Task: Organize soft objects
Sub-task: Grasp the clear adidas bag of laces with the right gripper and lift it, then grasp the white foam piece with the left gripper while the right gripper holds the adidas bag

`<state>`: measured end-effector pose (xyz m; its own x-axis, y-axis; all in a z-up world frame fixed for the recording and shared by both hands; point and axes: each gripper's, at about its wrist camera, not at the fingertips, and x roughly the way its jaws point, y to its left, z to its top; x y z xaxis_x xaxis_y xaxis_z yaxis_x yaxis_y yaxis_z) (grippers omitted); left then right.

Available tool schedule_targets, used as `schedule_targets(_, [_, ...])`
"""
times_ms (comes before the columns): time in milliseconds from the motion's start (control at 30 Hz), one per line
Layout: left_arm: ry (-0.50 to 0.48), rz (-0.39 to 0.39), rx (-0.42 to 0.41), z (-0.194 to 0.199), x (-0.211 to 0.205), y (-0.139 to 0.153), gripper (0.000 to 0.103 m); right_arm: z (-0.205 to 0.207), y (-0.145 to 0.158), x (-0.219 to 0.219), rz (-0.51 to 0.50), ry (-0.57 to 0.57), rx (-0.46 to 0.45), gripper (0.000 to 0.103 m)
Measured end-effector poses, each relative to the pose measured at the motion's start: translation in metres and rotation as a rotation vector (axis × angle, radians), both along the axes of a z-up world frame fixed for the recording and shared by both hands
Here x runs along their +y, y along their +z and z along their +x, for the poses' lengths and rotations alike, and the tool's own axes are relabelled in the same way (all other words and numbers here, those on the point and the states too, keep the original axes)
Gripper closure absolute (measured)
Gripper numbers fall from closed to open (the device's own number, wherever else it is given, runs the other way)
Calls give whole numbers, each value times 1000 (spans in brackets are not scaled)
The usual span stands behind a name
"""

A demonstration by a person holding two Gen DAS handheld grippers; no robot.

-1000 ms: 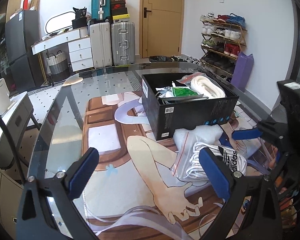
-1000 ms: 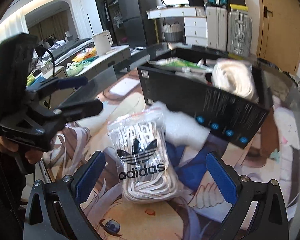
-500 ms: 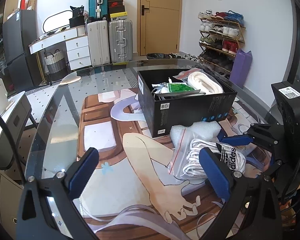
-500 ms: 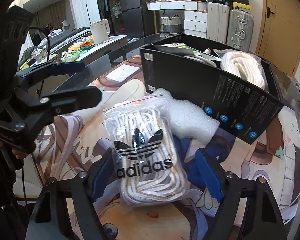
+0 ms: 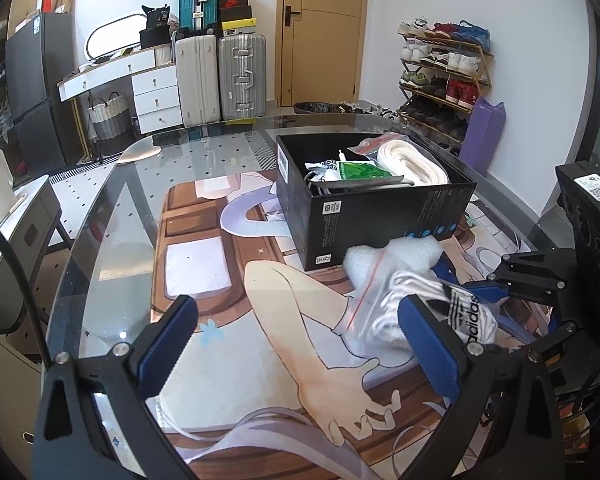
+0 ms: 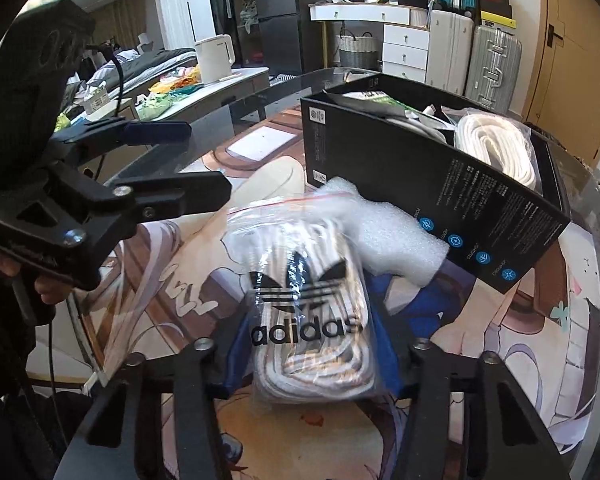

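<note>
A clear zip bag of white laces with an Adidas logo [image 6: 300, 280] lies on the printed mat in front of a black box [image 6: 460, 200]. My right gripper [image 6: 312, 344] has its jaws closing, and both blue pads press the bag's sides. A white foam piece [image 6: 392, 236] sits against the box, touching the bag. The left wrist view shows the bag [image 5: 380, 308] with the right gripper [image 5: 496, 284] on it. My left gripper [image 5: 300, 340] hangs open over the mat, left of the bag, nothing between its fingers.
The black box [image 5: 380, 216] holds a coil of white cord [image 5: 412, 160], a green packet [image 5: 360, 170] and other items. The round glass table [image 5: 112, 216] has its edge near on the left. Suitcases [image 5: 220, 76], drawers and a shoe rack [image 5: 440, 72] stand behind.
The right gripper's jaws have come together from wide apart onto the sides of the lace bag. The bag now looks squeezed and slightly raised. The left gripper has stayed put.
</note>
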<state>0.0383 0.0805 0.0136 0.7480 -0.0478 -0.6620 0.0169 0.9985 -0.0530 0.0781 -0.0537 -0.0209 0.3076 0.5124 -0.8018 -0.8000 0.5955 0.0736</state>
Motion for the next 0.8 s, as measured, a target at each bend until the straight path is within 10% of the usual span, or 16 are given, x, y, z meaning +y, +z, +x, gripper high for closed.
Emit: schedule_targets(800, [16, -23, 21, 3, 2, -4, 2, 9, 60, -55, 144, -111, -125, 55])
